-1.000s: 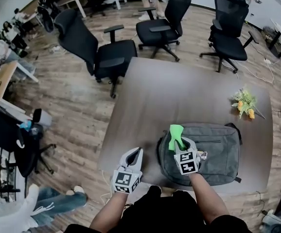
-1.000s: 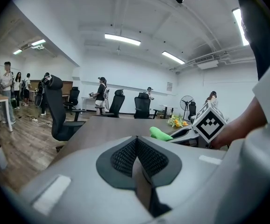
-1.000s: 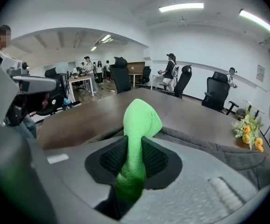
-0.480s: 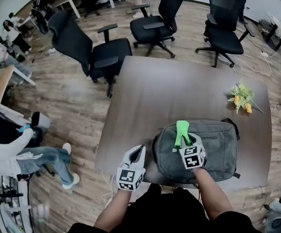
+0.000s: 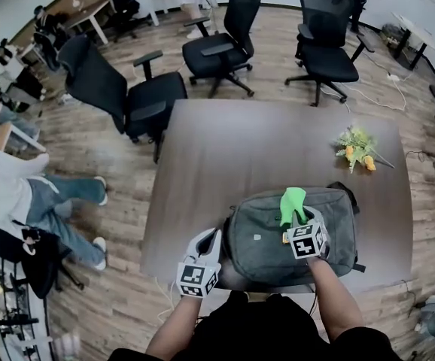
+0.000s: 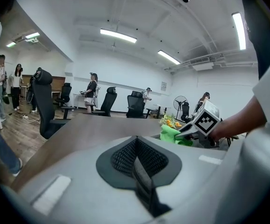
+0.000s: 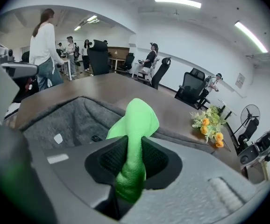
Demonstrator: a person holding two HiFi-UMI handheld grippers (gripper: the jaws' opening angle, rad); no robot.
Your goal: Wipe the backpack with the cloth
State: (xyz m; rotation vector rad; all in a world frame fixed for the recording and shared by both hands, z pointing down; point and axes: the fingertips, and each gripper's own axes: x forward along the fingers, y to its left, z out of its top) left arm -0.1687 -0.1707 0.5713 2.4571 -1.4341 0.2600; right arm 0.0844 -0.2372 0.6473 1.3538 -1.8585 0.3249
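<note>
A grey backpack (image 5: 270, 235) lies flat on the brown table (image 5: 263, 149) near its front edge. My right gripper (image 5: 300, 220) is over the backpack's right half, shut on a bright green cloth (image 5: 292, 204) that sticks out ahead of the jaws. In the right gripper view the green cloth (image 7: 134, 125) is pinched between the jaws above the grey backpack (image 7: 74, 120). My left gripper (image 5: 208, 239) is at the backpack's left edge with its jaws shut on nothing. The left gripper view shows the right gripper (image 6: 191, 129) with the green cloth (image 6: 171, 133) at the right.
A bunch of yellow and white flowers (image 5: 357, 150) lies on the table's far right. Black office chairs (image 5: 135, 89) stand beyond the table's far and left sides. A person (image 5: 29, 194) in white and jeans is on the floor side at the left.
The right gripper has carried the cloth to the right across the backpack. The left gripper has stayed at the backpack's left edge. The person at the left has walked further into view.
</note>
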